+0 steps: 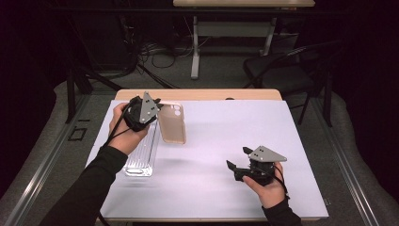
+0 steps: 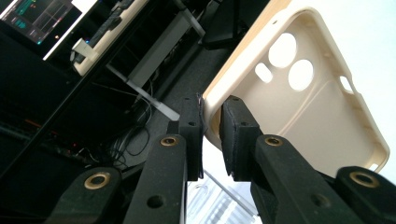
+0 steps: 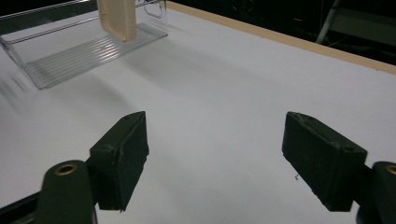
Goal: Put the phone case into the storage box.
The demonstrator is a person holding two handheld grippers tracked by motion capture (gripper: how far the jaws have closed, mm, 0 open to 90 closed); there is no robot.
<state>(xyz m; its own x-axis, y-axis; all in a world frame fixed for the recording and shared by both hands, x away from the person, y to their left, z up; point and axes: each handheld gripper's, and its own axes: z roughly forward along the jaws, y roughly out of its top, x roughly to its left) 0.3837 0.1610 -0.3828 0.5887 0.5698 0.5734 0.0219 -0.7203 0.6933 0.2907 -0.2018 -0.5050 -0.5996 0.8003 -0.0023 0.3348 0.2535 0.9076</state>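
Nearest the person, the right gripper (image 1: 239,165) rests low over the white tabletop (image 1: 226,141), well to the right of the clear plastic tray (image 1: 141,155); its jaws stand wide apart with nothing between them. The ground between it and the tray is bare, leaving plenty of room to swing in. Farther off, just above the tray's far end, the left gripper (image 2: 211,122) has its jaws clamped on the rim of a beige phone case (image 1: 171,125), which hangs in the air with its camera cut-outs away from the person. The grip sits on one thin corner edge, so the case could pivot. Moving it well probably means slow travel, keeping the case clear of the tray's raised walls, and staying short of the tabletop's far edge just beyond the tray.
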